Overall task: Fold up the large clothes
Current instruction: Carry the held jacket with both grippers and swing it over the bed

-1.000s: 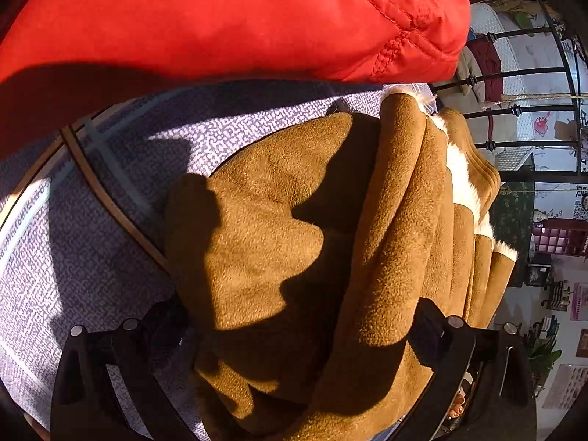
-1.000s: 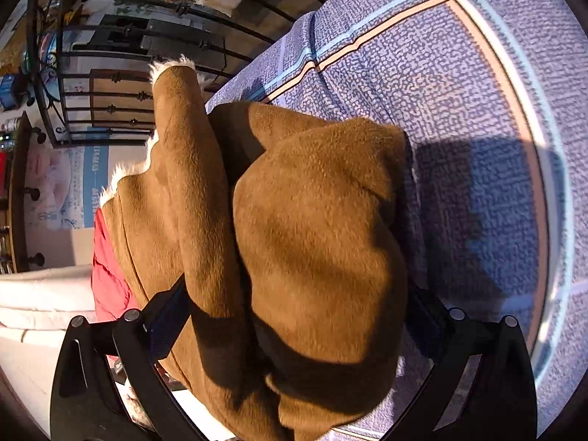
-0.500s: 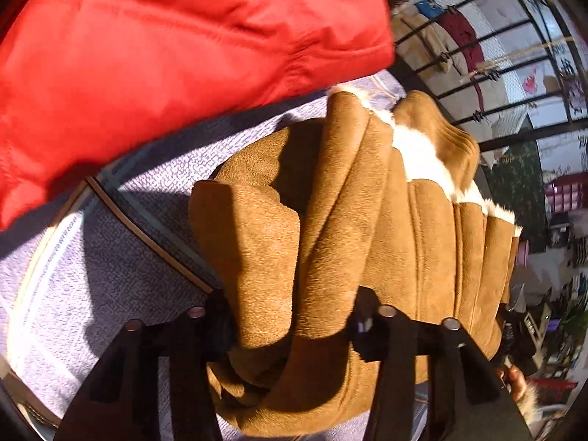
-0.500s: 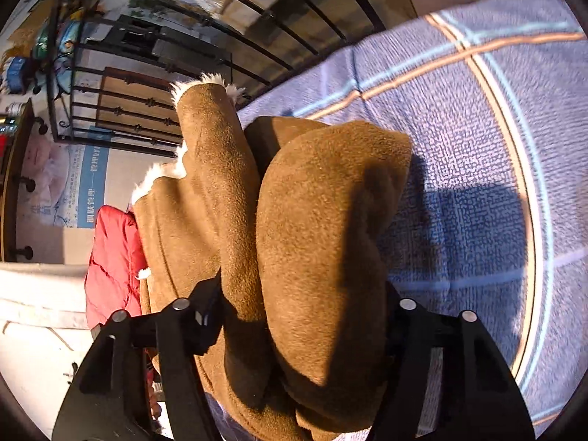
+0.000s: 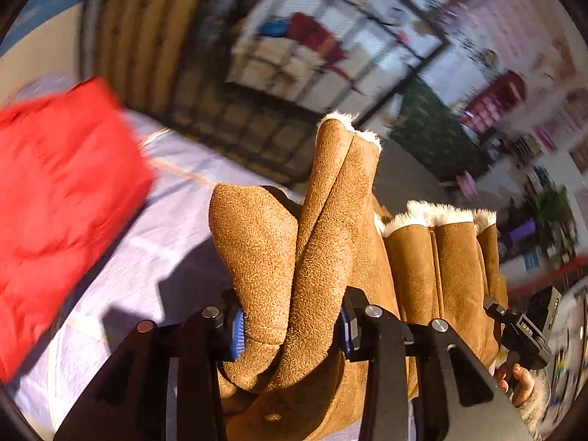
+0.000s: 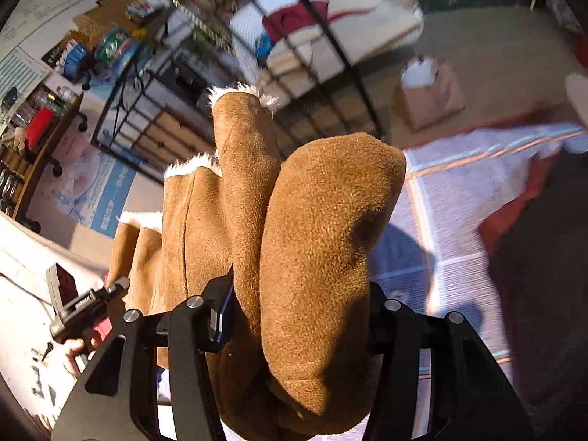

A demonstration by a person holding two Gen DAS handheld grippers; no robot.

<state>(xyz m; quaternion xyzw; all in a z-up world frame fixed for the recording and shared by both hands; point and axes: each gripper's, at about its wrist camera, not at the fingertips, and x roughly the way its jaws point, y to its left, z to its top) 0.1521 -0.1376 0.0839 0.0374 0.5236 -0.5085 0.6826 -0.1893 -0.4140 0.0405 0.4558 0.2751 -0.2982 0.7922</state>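
Note:
A brown suede coat with white fleece lining is bunched in thick folds and held up off the bed. My left gripper is shut on one bundle of its folds. My right gripper is shut on another bundle of the same coat. The coat hangs between both grippers; fleece trim shows along its top edges. The other gripper shows at the lower right of the left wrist view and at the lower left of the right wrist view.
A red padded jacket lies on the lilac checked bedspread at left. The bedspread also shows in the right wrist view. A black metal rail and cluttered shelves stand behind the bed. A paper bag sits on the floor.
Both grippers closed on the coat's folds and lifted it off the bedspread. The views tilted up toward the room, and the red jacket slid to the left.

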